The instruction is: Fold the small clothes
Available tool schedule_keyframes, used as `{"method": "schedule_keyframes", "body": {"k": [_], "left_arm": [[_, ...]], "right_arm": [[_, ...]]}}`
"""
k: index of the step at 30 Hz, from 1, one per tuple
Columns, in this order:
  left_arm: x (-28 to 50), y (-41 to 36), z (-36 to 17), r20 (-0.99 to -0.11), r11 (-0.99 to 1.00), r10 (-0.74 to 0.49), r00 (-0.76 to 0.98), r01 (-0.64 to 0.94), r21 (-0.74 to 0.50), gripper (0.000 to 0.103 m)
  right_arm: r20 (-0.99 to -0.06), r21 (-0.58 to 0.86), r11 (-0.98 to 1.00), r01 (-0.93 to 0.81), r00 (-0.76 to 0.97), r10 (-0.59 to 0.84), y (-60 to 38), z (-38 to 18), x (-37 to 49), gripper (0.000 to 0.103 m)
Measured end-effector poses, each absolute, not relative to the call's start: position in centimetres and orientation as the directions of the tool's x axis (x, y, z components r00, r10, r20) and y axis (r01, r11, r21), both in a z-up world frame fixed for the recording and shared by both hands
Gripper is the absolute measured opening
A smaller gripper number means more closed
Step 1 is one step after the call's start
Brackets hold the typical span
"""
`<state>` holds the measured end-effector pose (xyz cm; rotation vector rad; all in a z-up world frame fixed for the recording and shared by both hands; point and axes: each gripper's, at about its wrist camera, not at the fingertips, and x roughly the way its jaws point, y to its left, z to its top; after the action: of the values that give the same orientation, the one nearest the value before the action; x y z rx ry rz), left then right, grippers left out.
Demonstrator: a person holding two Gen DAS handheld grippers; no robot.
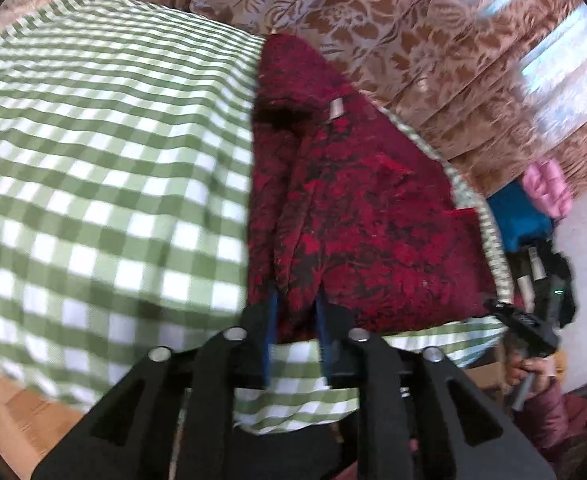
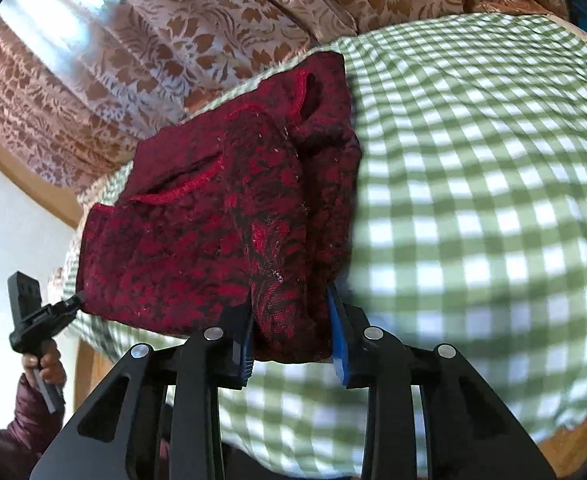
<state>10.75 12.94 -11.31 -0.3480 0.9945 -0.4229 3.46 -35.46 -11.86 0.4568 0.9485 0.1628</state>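
**Red garment held at two near corners, fold in hand**

On the tabletop [image 1: 93, 160], under a green check cloth, ahead of both grippers: one small red garment [image 1: 353, 208], dark floral pattern, partly doubled over itself, with a neckline or armhole trim showing on top in the right wrist view.

Left gripper [image 1: 295, 332]: jaws narrow, blue pads closed on the garment's near edge, fabric bunched between them.

Right gripper [image 2: 291, 332]: jaws narrow, closed on a thick fold of the garment [image 2: 221, 216] at its near edge; several layers appear caught.

Each gripper shows at the far side of the other's view, at the opposite near corner, a hand [image 2: 47, 364] on its handle.

Backdrop: patterned curtain [image 1: 393, 40] behind the tabletop.

Handling notes, as judgement: the step looks like carrying the near edge over to make a fold. Keep both grips firm and level, move the two corners together so the edge stays straight, hold the fabric lightly taut, lay it flat before letting go. Uneven travel would skew the crease; the check cloth beneath may drag along.
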Motion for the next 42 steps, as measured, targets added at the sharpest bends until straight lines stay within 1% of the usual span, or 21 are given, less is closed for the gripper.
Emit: {"method": "schedule_keyframes", "body": {"k": [1,2,3,4,6,8,9,11,14,17,20,32,34,37,42], "left_arm": [[10.6,12.9,-10.9,-0.74,0.886,-0.456,0.495,0.17,-0.432,0.038],[10.5,12.7,-10.4,-0.747,0.904,-0.419,0.517,0.164,-0.394,0.043],[10.3,12.5,-9.6,-0.748,0.924,-0.375,0.548,0.156,-0.349,0.048],[10.2,12.3,-8.9,-0.748,0.941,-0.331,0.576,0.142,-0.307,0.052],[9.9,12.1,-7.4,-0.738,0.973,-0.224,0.637,0.106,-0.204,0.054],[10.0,11.9,-6.4,-0.727,0.988,-0.149,0.67,0.074,-0.134,0.059],[10.0,11.8,-5.9,-0.722,0.994,-0.107,0.684,0.051,-0.099,0.06],[10.2,12.0,-5.3,-0.716,0.996,-0.086,0.693,0.035,-0.086,0.061],[10.0,11.5,-4.7,-0.701,1.0,-0.025,0.713,0.01,-0.026,0.066],[9.8,10.8,-4.5,-0.692,1.0,-0.006,0.722,0.017,0.01,0.067],[9.8,10.3,-4.4,-0.689,1.0,0.001,0.725,0.013,0.015,0.068],[10.6,9.4,-5.3,-0.707,1.0,0.011,0.707,0.01,0.026,0.072],[11.0,9.3,-5.6,-0.711,1.0,0.009,0.703,0.012,0.025,0.072],[11.6,9.4,-5.6,-0.711,1.0,-0.015,0.703,0.021,-0.001,0.071],[12.4,9.7,-5.1,-0.697,0.993,-0.115,0.708,0.075,-0.088,0.071]], "right_arm": [[-0.744,0.447,0.893,0.059,0.578,0.335,-35.4,-12.0,3.3,0.03],[-0.736,0.458,0.887,0.062,0.586,0.34,-35.5,-12.1,3.2,0.033],[-0.733,0.468,0.881,0.069,0.588,0.343,-35.5,-12.1,3.3,0.04],[-0.731,0.475,0.876,0.083,0.592,0.34,-35.7,-12.0,3.4,0.045],[-0.719,0.479,0.873,0.089,0.61,0.332,-35.8,-11.5,3.6,0.062],[-0.709,0.455,0.887,0.084,0.637,0.303,-35.7,-10.6,3.6,0.07],[-0.705,0.441,0.894,0.079,0.648,0.29,-35.5,-10.1,3.6,0.072],[-0.695,0.42,0.904,0.077,0.668,0.266,-35.1,-9.2,3.8,0.077],[-0.675,0.382,0.923,0.053,0.699,0.239,-34.0,-7.6,4.1,0.078],[-0.657,0.376,0.926,0.038,0.716,0.237,-33.4,-6.7,4.5,0.078],[-0.645,0.373,0.927,0.03,0.727,0.236,-32.8,-6.2,5.0,0.078],[-0.65,0.335,0.941,0.041,0.733,0.199,-31.3,-6.7,7.0,0.078],[-0.654,0.321,0.946,0.043,0.733,0.189,-31.4,-6.7,7.4,0.076],[-0.669,0.287,0.956,0.062,0.727,0.154,-31.7,-7.0,8.1,0.068],[-0.664,0.29,0.954,0.082,0.734,0.138,-32.6,-6.9,9.1,0.067]]}}
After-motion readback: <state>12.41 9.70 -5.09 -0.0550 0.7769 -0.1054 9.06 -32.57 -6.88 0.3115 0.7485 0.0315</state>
